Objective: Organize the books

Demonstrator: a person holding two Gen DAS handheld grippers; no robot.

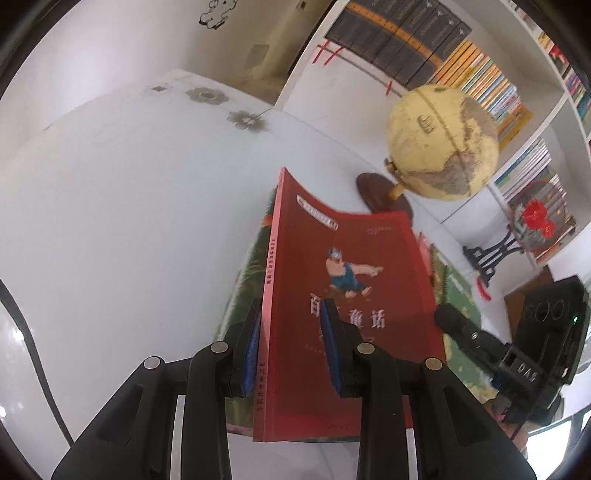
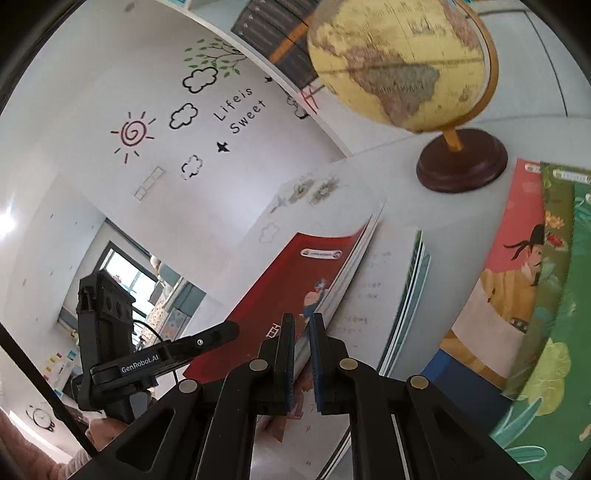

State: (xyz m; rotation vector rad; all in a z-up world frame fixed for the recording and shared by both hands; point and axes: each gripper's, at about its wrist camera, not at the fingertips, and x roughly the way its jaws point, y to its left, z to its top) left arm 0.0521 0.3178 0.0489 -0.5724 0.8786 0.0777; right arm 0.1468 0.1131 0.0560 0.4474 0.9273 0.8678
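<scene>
A red paperback [image 1: 351, 258] with a cartoon figure on its cover is lifted off the white table [image 1: 129, 221], its cover bowed. My left gripper [image 1: 291, 308] is shut on it at the spine side, one blue pad on each face. In the right wrist view the same red book [image 2: 280, 280] hangs partly open, with white pages showing. My right gripper [image 2: 302, 319] is shut on its cover edge. A green illustrated book [image 1: 240, 295] lies flat under the red one. Pink [image 2: 517, 258] and green [image 2: 554, 369] books lie overlapped to the right.
A yellow globe [image 1: 443, 140] on a dark wooden base [image 2: 461, 162] stands just beyond the books. Behind it, white shelves hold dark volumes [image 1: 399, 33] and colourful spines. A round ornament with a red flower [image 1: 539, 218] sits on the lower shelf.
</scene>
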